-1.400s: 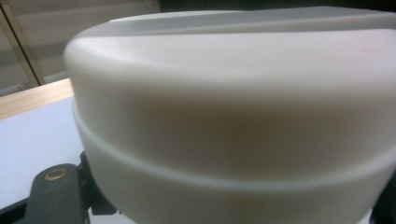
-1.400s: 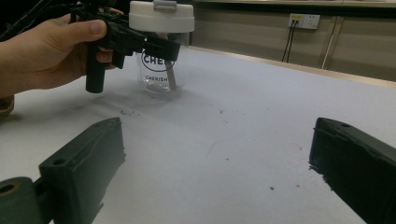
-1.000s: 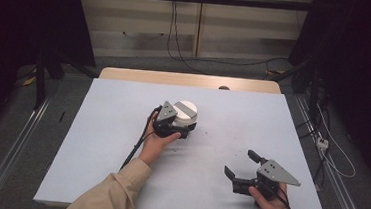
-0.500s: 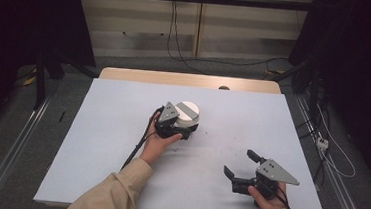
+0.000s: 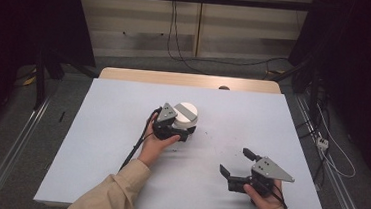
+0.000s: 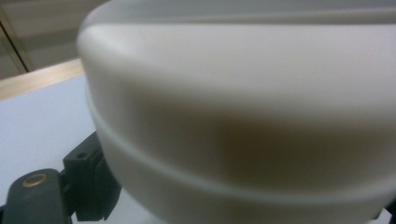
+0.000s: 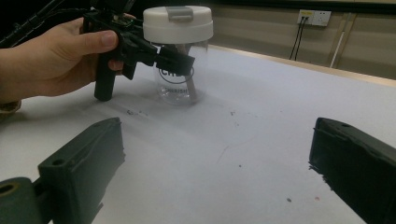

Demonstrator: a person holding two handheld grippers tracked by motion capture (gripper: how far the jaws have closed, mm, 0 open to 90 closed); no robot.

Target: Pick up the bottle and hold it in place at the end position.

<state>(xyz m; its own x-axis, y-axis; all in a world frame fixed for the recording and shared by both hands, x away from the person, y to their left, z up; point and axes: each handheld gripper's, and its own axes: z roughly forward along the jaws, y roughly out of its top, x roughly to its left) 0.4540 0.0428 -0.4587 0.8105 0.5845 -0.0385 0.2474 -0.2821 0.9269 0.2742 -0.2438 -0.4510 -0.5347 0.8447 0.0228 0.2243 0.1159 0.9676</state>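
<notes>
Little has shifted on the counter (image 5: 117,179) since a second ago: both hands sit where they were, and only the jaws of the left hand-held gripper (image 5: 179,129) have just been opening around the jar (image 5: 186,115). From the right gripper view, those jaws flank the jar's clear wall just under the lid (image 7: 178,23); whether the pads press on it cannot be told. The jar stands upright near the counter's middle, well apart from every edge, with bare surface open on all sides. It has a see-through body with dark printed lettering, a broad white cap with a grey tab on top, and something slender leaning inside. The right hand-held gripper (image 5: 239,164) rests near the counter's near edge, to the right, its jaws spread wide with nothing between them.
</notes>
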